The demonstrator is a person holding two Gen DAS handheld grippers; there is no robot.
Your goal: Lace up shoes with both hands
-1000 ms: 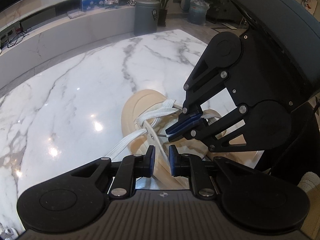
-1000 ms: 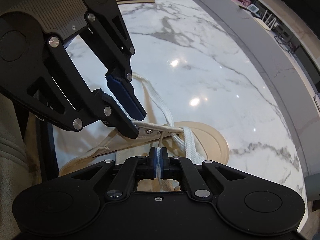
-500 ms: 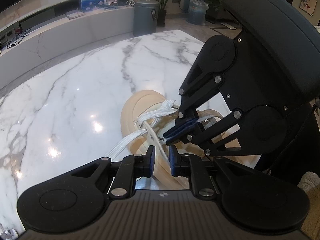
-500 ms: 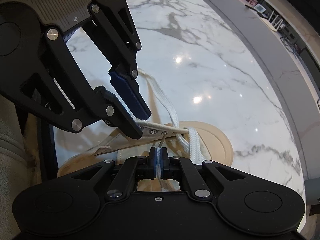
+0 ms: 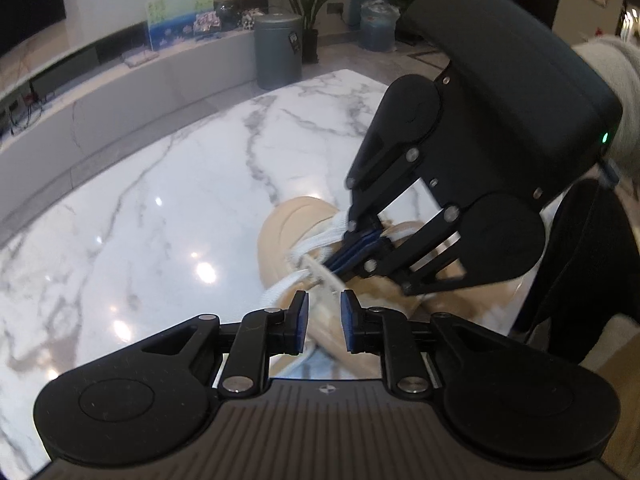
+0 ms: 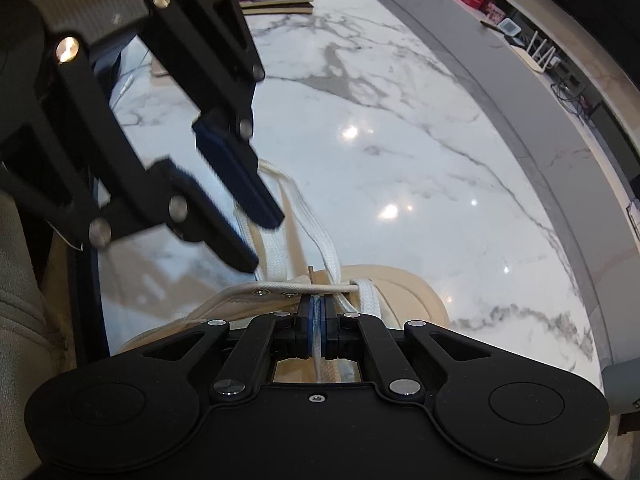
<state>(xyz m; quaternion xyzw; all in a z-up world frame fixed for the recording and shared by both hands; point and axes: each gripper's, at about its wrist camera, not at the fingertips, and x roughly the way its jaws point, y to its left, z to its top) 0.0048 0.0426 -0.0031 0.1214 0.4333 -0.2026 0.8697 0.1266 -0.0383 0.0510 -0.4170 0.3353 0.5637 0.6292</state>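
Right gripper clamped on lace; left gripper released above shoe.

The right gripper has its blue pads pressed together on the white lace just above the eyelet row. The left gripper has its pads parted with nothing between them, poised over the side of the beige shoe. The shoe rests on the white marble table, toe pointing away. A loose lace length trails from the shoe across the table beneath the left gripper.
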